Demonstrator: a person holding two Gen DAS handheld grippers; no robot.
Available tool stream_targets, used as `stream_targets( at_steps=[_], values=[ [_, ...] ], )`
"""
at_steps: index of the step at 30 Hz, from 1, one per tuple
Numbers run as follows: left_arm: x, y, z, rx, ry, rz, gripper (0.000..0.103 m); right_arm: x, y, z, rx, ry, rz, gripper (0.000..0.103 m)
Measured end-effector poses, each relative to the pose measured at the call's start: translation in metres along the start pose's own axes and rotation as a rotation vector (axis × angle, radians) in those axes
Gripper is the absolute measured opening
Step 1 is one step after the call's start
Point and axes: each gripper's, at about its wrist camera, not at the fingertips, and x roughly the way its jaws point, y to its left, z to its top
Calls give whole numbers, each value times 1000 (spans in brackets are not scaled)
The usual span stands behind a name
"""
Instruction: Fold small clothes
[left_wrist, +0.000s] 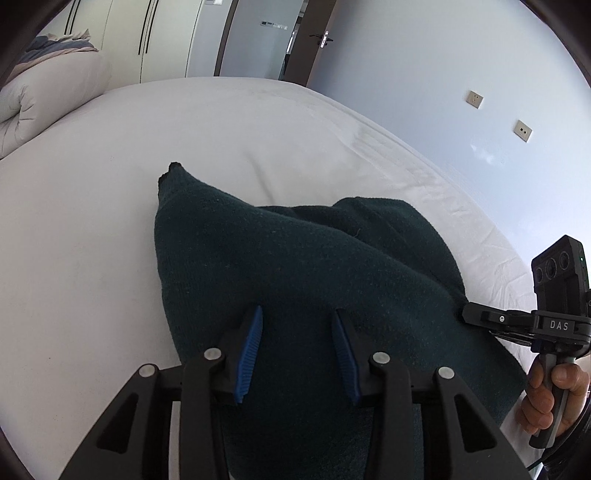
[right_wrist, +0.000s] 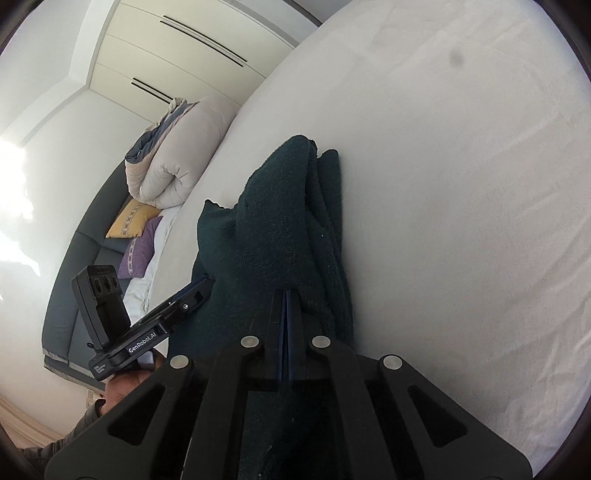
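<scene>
A dark green knitted garment lies bunched on the white bed. My left gripper is open, its blue pads spread just above the near part of the garment. My right gripper reaches in from the right, shut on the garment's right edge. In the right wrist view my right gripper is shut on a fold of the garment, which is partly lifted. My left gripper shows there at the garment's left side.
A rolled beige duvet lies at the bed's far left corner, also in the right wrist view. Yellow and purple cushions rest on a dark sofa. Wardrobe doors, a door and a wall stand beyond the bed.
</scene>
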Motion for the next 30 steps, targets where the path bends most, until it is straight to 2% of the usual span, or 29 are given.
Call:
stream_targets(
  at_steps=[1, 2, 5, 7, 8, 9, 11, 13, 15, 17, 18, 19, 21, 24, 28, 29, 30],
  values=[
    [-7, 0, 0, -14, -4, 1, 41, -8, 5, -2, 3, -5, 0, 5],
    [-16, 1, -1, -31, -14, 3, 44, -13, 16, -1, -1, -15, 6, 5],
    [-31, 3, -10, -66, -71, 11, 71, -33, 31, -11, -66, -57, -14, 6],
    [-20, -7, -17, 16, -39, 70, 72, -30, 27, -18, -83, 1, -66, 6],
    [-20, -14, -20, 61, -49, 100, 72, -25, 21, -23, -81, 39, -81, 6],
    [-24, -18, -21, 77, -50, 113, 72, -25, 17, -26, -80, 39, -77, 6],
    [-35, -14, -20, 42, -57, 88, 72, -31, 19, -26, -75, 15, -80, 6],
    [-53, -4, -22, -12, -99, 68, 73, -41, 22, -25, -57, -10, -85, 6],
    [-67, 11, -25, -75, -140, 84, 85, -52, 23, -23, -56, -31, -101, 6],
    [-70, 30, -27, -168, -127, 50, 92, -60, 26, -19, -62, -41, -101, 11],
    [-65, 39, -29, -214, -94, 18, 92, -63, 25, -16, -59, -41, -100, 22],
    [-58, 44, -31, -251, -57, -7, 92, -64, 24, -13, -51, -38, -103, 42],
    [-42, 50, -32, -305, 14, -68, 92, -66, 22, -7, -28, -49, -113, 71],
    [-20, 50, -33, -350, 102, -151, 91, -53, 19, 3, -6, -25, -113, 71],
    [-3, 43, -28, -335, 148, -137, 86, -14, 10, 13, 46, 72, -106, 70],
    [0, 42, -25, -339, 156, -146, 77, -8, 12, 16, 33, 77, -117, 70],
    [3, 43, -23, -351, 171, -140, 75, 0, 15, 20, 21, 84, -121, 65]
  ],
)
